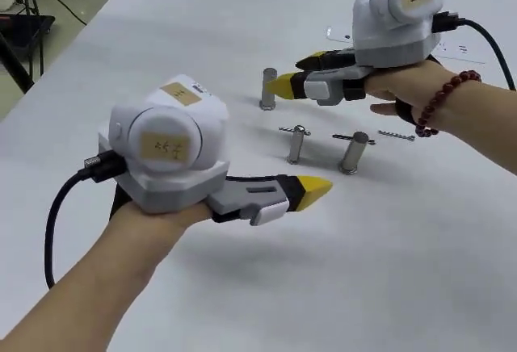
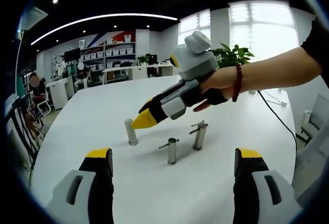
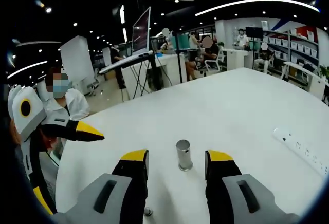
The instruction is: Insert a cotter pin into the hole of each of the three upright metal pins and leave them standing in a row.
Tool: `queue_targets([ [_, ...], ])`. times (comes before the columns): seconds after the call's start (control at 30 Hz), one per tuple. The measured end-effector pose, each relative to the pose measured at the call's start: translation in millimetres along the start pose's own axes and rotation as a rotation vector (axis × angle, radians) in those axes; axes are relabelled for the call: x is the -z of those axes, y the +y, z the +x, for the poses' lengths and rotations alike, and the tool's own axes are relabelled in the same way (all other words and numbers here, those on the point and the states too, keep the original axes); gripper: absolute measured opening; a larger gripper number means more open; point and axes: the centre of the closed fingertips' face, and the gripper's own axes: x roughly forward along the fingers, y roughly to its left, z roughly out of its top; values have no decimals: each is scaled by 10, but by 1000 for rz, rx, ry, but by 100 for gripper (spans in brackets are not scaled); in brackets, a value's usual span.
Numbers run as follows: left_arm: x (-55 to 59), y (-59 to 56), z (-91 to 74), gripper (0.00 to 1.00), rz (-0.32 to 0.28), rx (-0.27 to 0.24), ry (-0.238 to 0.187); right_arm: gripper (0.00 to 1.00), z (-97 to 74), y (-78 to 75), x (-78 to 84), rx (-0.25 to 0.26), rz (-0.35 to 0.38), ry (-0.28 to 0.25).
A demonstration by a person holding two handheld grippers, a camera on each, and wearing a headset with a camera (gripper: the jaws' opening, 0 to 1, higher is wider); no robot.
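Three short upright metal pins stand on the white table (image 1: 202, 29). The far-left pin (image 1: 267, 88) (image 2: 131, 131) (image 3: 183, 154) has no cotter pin through it. The middle pin (image 1: 296, 144) (image 2: 172, 151) and the right pin (image 1: 354, 152) (image 2: 199, 135) each carry a cotter pin across the top. A loose cotter pin (image 1: 396, 136) lies flat to the right of them. My right gripper (image 1: 280, 85) (image 3: 177, 157) is open, its tips just short of the bare pin. My left gripper (image 1: 319, 189) (image 2: 172, 154) hovers wide open in front of the row, holding nothing.
A white power strip (image 3: 303, 147) lies on the table beyond the right gripper. The table's left edge (image 1: 73, 41) drops to the floor, where dark stands rest. People sit at desks and shelves in the background.
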Motion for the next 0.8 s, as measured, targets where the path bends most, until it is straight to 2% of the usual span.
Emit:
queue_targets([
  [0.17, -6, 11, 1, 97, 1, -1, -2, 34, 164, -74, 65, 15, -14, 21],
  [0.4, 17, 50, 1, 96, -7, -11, 6, 27, 325, -190, 97, 10, -8, 38],
  [0.47, 19, 53, 3, 96, -11, -12, 6, 25, 337, -155, 107, 9, -14, 41],
  [0.8, 41, 75, 1, 93, -12, -20, 16, 11, 399, -189, 146, 12, -55, 65],
])
